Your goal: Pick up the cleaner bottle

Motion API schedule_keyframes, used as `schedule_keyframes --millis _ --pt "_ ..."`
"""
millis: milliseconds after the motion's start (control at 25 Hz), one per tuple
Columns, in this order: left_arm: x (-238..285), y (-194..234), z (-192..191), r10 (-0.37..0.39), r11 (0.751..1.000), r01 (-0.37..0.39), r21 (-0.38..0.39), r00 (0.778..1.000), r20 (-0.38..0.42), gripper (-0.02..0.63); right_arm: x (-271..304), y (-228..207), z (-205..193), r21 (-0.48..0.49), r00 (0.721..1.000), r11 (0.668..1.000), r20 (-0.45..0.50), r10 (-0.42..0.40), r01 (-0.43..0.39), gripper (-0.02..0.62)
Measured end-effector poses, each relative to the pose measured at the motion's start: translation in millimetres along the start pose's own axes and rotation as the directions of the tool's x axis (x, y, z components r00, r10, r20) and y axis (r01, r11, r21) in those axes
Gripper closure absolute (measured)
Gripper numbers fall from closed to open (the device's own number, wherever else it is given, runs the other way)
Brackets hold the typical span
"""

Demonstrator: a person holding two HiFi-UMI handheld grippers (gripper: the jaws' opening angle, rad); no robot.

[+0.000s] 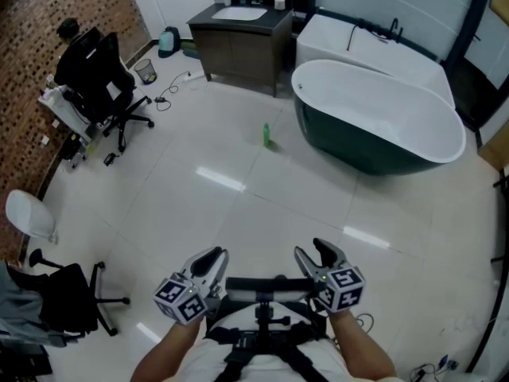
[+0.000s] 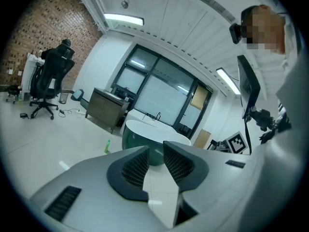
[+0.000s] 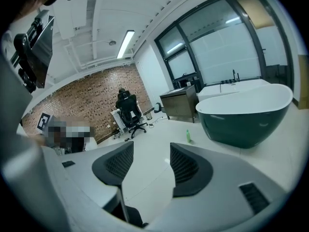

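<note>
Cleaner bottle, slim, green, on glossy tiles; left gripper narrowly, right gripper wider apart, empty.

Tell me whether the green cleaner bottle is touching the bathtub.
Apart. The head view shows the cleaner bottle standing on the floor, with bare tile between it and the dark side of the bathtub.

The floor tiles are glossy, the bathtub smooth and shiny, the brick wall rough, the cleaner bottle plastic.
</note>
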State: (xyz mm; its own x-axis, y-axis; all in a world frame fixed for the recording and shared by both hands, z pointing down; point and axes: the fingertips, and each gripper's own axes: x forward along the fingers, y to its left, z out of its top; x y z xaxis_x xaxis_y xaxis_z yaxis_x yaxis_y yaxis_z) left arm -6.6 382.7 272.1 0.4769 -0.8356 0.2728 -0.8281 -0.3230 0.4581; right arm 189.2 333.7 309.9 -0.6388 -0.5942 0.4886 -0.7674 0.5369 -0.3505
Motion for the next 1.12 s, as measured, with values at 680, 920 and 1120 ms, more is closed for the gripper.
schedule_keyframes --millis 680,920,1120 --pt "93 107 62 -0.092 0.996 0.091 -0.021 0.993 -0.067 0.511 118 -15 58 0.057 0.997 0.996 -0.027 -0.070 0.071 0.350" --pt "123 180 120 -0.148 0.989 0.149 0.006 0.983 -0.112 0.511 187 6 102 0.071 0.991 0.989 -0.014 -0.132 0.132 0.350" --pt "136 225 149 -0.193 0.980 0.197 0.011 0.971 -0.144 0.511 226 20 123 0.085 0.982 0.978 -0.004 -0.189 0.189 0.350"
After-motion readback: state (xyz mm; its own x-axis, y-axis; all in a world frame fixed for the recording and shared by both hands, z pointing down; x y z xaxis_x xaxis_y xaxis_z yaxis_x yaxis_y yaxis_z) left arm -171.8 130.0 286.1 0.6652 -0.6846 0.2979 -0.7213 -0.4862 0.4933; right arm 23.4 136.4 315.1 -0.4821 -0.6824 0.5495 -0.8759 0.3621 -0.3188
